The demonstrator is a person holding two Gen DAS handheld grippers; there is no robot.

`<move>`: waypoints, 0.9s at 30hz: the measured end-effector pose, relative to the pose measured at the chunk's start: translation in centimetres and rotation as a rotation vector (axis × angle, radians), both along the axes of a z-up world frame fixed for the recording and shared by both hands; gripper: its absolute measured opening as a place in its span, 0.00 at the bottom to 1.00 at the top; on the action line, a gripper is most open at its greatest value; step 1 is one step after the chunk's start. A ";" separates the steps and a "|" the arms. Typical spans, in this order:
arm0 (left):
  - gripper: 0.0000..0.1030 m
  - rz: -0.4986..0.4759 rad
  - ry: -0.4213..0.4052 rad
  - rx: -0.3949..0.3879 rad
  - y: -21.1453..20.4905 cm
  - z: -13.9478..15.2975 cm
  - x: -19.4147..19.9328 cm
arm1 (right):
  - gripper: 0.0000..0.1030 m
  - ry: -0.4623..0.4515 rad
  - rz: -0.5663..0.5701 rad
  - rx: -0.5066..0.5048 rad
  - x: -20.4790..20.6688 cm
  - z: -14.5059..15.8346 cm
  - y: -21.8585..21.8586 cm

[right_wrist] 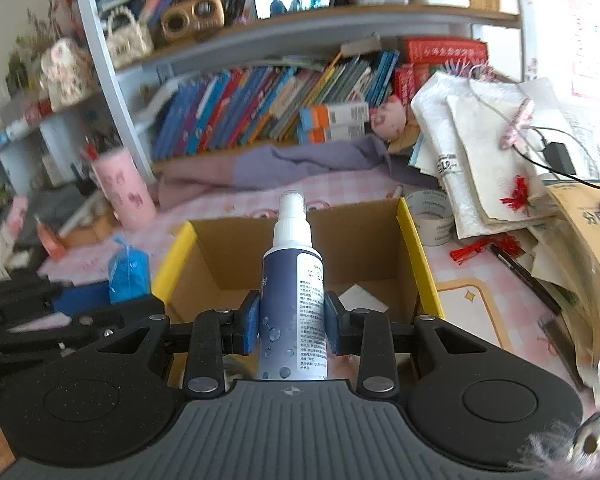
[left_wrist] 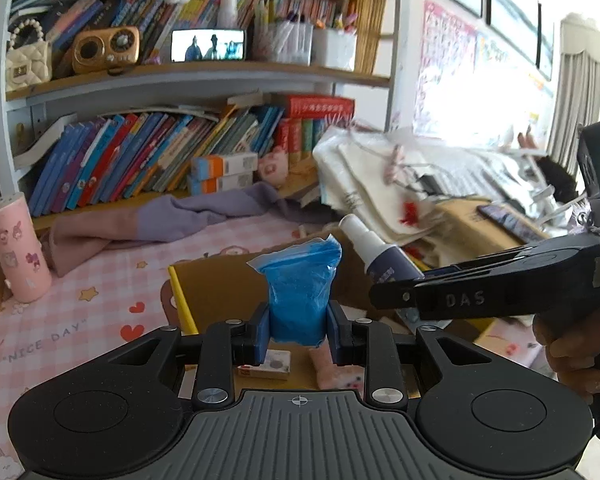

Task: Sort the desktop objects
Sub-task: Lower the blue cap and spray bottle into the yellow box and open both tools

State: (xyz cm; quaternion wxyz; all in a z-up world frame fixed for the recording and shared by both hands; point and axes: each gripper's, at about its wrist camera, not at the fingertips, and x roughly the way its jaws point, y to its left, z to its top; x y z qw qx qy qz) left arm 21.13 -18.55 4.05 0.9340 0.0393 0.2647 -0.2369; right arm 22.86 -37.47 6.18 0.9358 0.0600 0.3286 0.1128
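Note:
My left gripper (left_wrist: 298, 330) is shut on a blue plastic packet (left_wrist: 300, 288), held upright above the open cardboard box (left_wrist: 216, 292) with yellow flap edges. My right gripper (right_wrist: 291, 322) is shut on a navy spray bottle (right_wrist: 292, 280) with a white pump top, its nozzle pointing away over the same box (right_wrist: 355, 240). In the left wrist view the right gripper (left_wrist: 391, 294) comes in from the right with the spray bottle (left_wrist: 373, 250), held by a hand (left_wrist: 571, 356). In the right wrist view the blue packet (right_wrist: 127, 276) shows at the left. Small items lie on the box floor.
A pink cylinder cup (left_wrist: 16, 248) stands left on the pink checked mat (left_wrist: 80, 320). A purple-pink cloth (left_wrist: 160, 220) lies behind the box. A tape roll (right_wrist: 431, 216), stacked papers and bags (right_wrist: 483, 152) crowd the right. Bookshelves (left_wrist: 160, 160) fill the back.

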 end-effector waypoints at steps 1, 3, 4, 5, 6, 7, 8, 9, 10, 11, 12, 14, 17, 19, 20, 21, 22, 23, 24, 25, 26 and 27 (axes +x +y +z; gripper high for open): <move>0.27 0.004 0.007 0.011 -0.4 -0.3 0.4 | 0.29 0.014 0.009 -0.006 0.7 -0.5 -0.1; 0.27 0.011 0.027 0.032 -1.1 -1.1 1.2 | 0.29 0.041 0.026 -0.012 1.9 -1.6 -0.3; 0.27 0.015 0.037 0.041 -1.5 -1.5 1.5 | 0.29 0.055 0.036 -0.019 2.4 -2.1 -0.2; 0.27 0.018 0.046 0.050 -1.7 -1.8 1.7 | 0.29 0.067 0.046 -0.025 2.8 -2.6 -0.2; 0.27 0.028 0.053 0.058 -2.0 -2.2 2.0 | 0.29 0.080 0.057 -0.034 3.2 -3.1 -0.1; 0.27 0.032 0.060 0.068 -2.2 -2.5 2.2 | 0.29 0.089 0.066 -0.041 3.4 -3.5 0.0; 0.27 0.036 0.067 0.076 -2.4 -2.8 2.4 | 0.29 0.099 0.076 -0.046 3.7 -3.9 0.0; 0.27 0.039 0.074 0.086 -2.6 -3.1 2.5 | 0.29 0.109 0.084 -0.051 3.9 -4.3 0.1; 0.27 0.040 0.079 0.095 -2.7 -3.3 2.7 | 0.29 0.116 0.091 -0.054 4.0 -4.6 0.1; 0.27 0.042 0.084 0.109 -2.9 -3.5 2.8 | 0.29 0.123 0.099 -0.055 4.1 -4.8 0.2; 0.27 0.044 0.086 0.119 -3.1 -3.7 2.9 | 0.29 0.129 0.104 -0.054 4.3 -5.1 0.1; 0.27 0.050 0.090 0.136 -3.3 -4.0 3.1 | 0.29 0.139 0.116 -0.052 4.5 -5.4 0.1; 0.27 0.070 0.094 0.148 -3.4 -4.3 3.4 | 0.29 0.150 0.130 -0.058 4.7 -5.8 0.1; 0.29 0.089 0.090 0.153 -3.4 -4.4 3.5 | 0.29 0.152 0.135 -0.065 4.9 -5.9 0.2; 0.30 0.097 0.092 0.154 -3.4 -4.4 3.6 | 0.29 0.153 0.134 -0.067 4.9 -6.0 0.1; 0.31 0.101 0.095 0.150 -3.4 -4.4 3.6 | 0.29 0.153 0.130 -0.069 4.9 -6.0 0.1; 0.39 0.105 0.094 0.144 -3.3 -4.3 3.6 | 0.29 0.154 0.125 -0.071 5.0 -6.1 0.1; 0.48 0.118 0.084 0.138 -3.3 -4.1 3.4 | 0.29 0.157 0.120 -0.071 5.0 -6.1 0.0; 0.53 0.136 0.068 0.136 -3.2 -3.8 3.3 | 0.29 0.159 0.115 -0.066 5.0 -6.1 -0.1; 0.63 0.154 0.048 0.128 -3.1 -3.4 3.0 | 0.29 0.158 0.110 -0.061 4.9 -6.1 -0.2; 0.70 0.169 0.029 0.115 -3.0 -3.1 2.7 | 0.30 0.153 0.104 -0.058 4.9 -6.0 -0.4; 0.71 0.179 0.015 0.100 -2.9 -2.8 2.5 | 0.30 0.146 0.101 -0.056 4.8 -5.9 -0.4</move>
